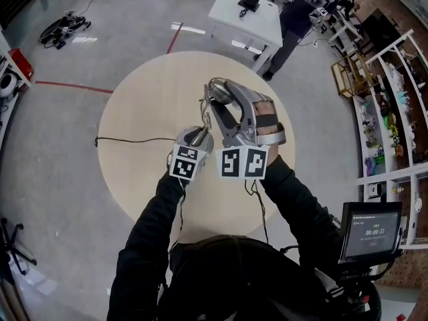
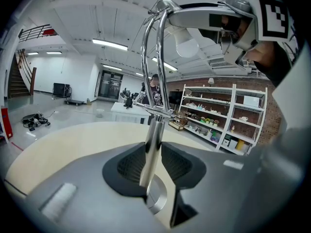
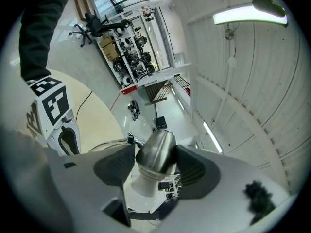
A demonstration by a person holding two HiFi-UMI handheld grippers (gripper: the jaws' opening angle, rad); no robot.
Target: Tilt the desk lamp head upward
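Note:
A chrome desk lamp stands on the round pale table [image 1: 134, 179]. Its thin upright stem [image 2: 154, 135] runs between the dark pads of my left gripper [image 2: 151, 165], which is shut on it low down, just above the round base [image 2: 156, 198]. The stem arches over at the top to the lamp head [image 2: 194, 21] with its white bulb [image 2: 187, 43]. My right gripper [image 3: 155, 168] is shut on the metal cone of the lamp head [image 3: 156, 152], with the bulb [image 3: 143, 184] pointing back toward the camera. In the head view, the left gripper [image 1: 196, 138] sits beside the right gripper [image 1: 231, 116].
A black cable [image 1: 127, 139] trails off the table's left side. Beyond the table stand a white table [image 1: 247, 19] and a person [image 1: 301, 19]. Shelving [image 1: 388, 105] lines the right wall, and a small screen [image 1: 371, 229] is at the lower right.

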